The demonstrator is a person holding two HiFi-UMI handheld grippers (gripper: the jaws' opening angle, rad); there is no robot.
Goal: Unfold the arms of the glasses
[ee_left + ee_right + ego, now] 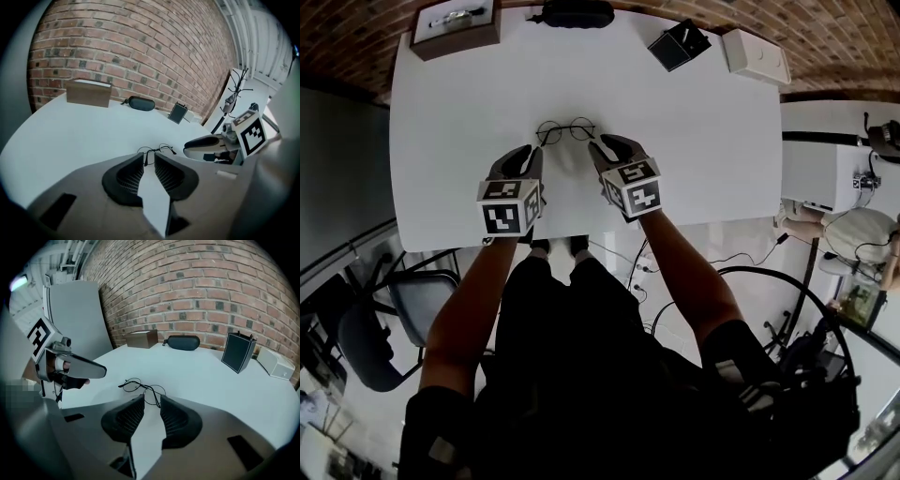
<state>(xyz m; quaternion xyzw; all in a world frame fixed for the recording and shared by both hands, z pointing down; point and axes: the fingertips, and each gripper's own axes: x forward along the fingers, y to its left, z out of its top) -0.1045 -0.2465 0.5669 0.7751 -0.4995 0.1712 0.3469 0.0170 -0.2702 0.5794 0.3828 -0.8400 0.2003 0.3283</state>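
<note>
Before a brick wall (140, 47), a white bench (469, 141) lies under the left hand-held gripper (529, 152) and the right hand-held gripper (604, 143), each with jaws slightly spread and pinching nothing, their tips just near of the round wire-framed glasses (566, 130) resting at the bench's middle.

Person in black clothing (572, 375) with short sleeves (439, 417) that end above the elbows. Each hand carries a grey gripper. The left gripper (531, 152) and right gripper (602, 144) share one build: a smooth, curved grey shell and two black jaws lined with finely ribbed pads (127, 176). Each has a white cube (508, 206) printed with bold black square markers.
</note>
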